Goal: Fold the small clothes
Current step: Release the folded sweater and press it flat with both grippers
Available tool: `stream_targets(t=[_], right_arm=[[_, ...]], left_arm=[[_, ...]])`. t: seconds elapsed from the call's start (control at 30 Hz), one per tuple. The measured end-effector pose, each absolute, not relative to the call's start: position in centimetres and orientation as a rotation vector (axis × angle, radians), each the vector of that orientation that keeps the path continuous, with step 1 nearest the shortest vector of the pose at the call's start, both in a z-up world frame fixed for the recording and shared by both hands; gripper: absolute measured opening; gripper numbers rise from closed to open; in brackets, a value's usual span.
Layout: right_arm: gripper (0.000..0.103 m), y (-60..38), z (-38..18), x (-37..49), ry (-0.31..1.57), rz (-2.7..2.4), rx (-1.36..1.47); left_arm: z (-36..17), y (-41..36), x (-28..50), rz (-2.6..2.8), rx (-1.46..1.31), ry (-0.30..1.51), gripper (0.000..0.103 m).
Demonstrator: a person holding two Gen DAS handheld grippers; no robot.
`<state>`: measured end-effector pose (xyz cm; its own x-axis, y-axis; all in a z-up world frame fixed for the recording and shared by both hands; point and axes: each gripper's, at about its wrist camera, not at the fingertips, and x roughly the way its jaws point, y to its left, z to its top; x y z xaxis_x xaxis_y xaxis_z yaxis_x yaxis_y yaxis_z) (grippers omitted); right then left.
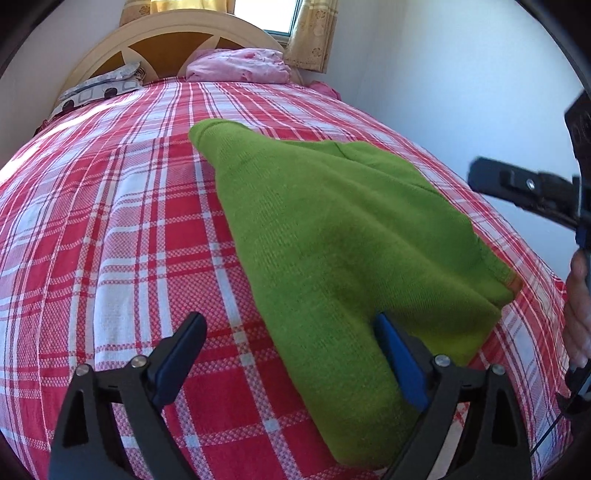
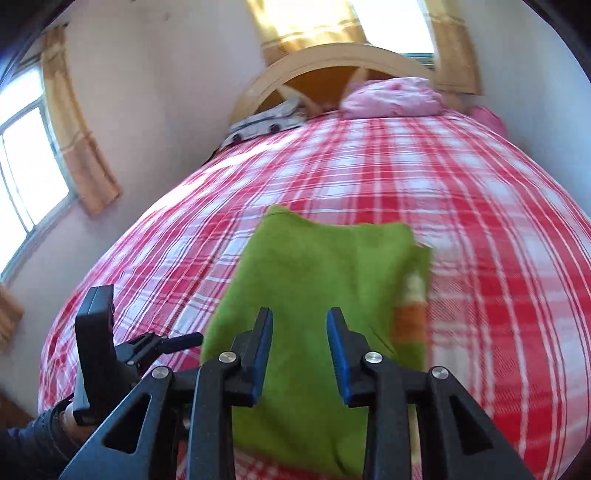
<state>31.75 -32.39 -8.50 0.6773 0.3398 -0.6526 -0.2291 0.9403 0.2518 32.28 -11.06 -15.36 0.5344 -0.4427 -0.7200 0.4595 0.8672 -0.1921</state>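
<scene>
Lying lengthwise away from both claws, green sweater (image 1: 332,236) on bed (image 1: 110,221); left claw (image 1: 291,332) wide open, nearest its near-left edge; right claw (image 2: 299,332) part-open, empty.

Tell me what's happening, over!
Left gripper open, right gripper open, both empty. Green sweater part folded on bed. Nothing in the way.

Home bedroom. Bed (image 1: 110,221) under red-white plaid cover fills view. Arched wooden headboard (image 1: 177,33) at far end; pink bedding (image 1: 236,66) and patterned pillow (image 1: 99,88) piled against headboard. Curtained window (image 1: 288,14) behind headboard; second window (image 2: 26,158) with tan curtain (image 2: 74,122) on wall left of bed.
</scene>
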Motion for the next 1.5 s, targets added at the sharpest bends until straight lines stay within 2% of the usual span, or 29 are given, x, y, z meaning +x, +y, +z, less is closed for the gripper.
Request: stream_targets(t=[0.13,0.17,0.2,0.23,0.37,0.47,0.53,0.57,0.6,0.8,0.97,1.23,1.37,1.5], right_arm=[[0.029,-34.8,-12.8,37.7,0.945,0.16,0.198],[0.021,-36.0,-13.5,38.3,0.941,0.156,0.237],[0.006,-37.1,-13.8,38.5,0.922,0.143,0.262],[0.0,-37.5,-13.8,38.4,0.92,0.129,0.273],[0.0,-37.4,-13.6,37.6,0.903,0.126,0.279],[0.007,-34.2,-11.8,36.4,0.852,0.13,0.14],[0.03,-32.6,-11.2,36.8,0.825,0.17,0.065],[0.048,-31.5,-11.0,36.8,0.818,0.2,0.043],[0.051,-30.5,-10.9,37.1,0.81,0.236,0.032],[0.051,-27.1,-13.2,39.6,0.885,0.276,-0.084],[0.051,-27.3,-13.5,40.1,0.928,0.278,-0.059],[0.051,-31.1,-12.1,37.9,0.83,0.255,0.042],[0.051,-33.8,-13.5,37.0,0.864,0.192,0.043],[0.052,-34.4,-14.5,36.3,0.816,0.217,0.033]], left_arm=[[-15.4,-11.0,32.1,-0.531,0.019,0.853,0.098],[-15.4,-11.0,32.1,-0.533,0.017,0.856,0.098],[-15.5,-11.0,32.1,-0.537,0.017,0.86,0.099],[-15.5,-11.2,32.1,-0.538,0.023,0.863,0.099],[-15.7,-11.5,32.1,-0.53,0.046,0.874,0.101],[-15.8,-11.6,32.1,-0.519,0.05,0.881,0.103],[-15.8,-11.6,32.1,-0.513,0.056,0.883,0.103],[-15.8,-11.7,32.1,-0.51,0.059,0.884,0.103],[-15.8,-11.7,32.1,-0.508,0.062,0.885,0.103],[-15.8,-11.8,32.0,-0.498,0.076,0.883,0.103],[-15.8,-11.9,31.9,-0.492,0.078,0.885,0.103],[-15.8,-12.0,32.1,-0.489,0.081,0.885,0.103],[-15.8,-12.0,32.1,-0.489,0.083,0.886,0.103],[-15.8,-12.2,32.1,-0.487,0.092,0.888,0.103]])
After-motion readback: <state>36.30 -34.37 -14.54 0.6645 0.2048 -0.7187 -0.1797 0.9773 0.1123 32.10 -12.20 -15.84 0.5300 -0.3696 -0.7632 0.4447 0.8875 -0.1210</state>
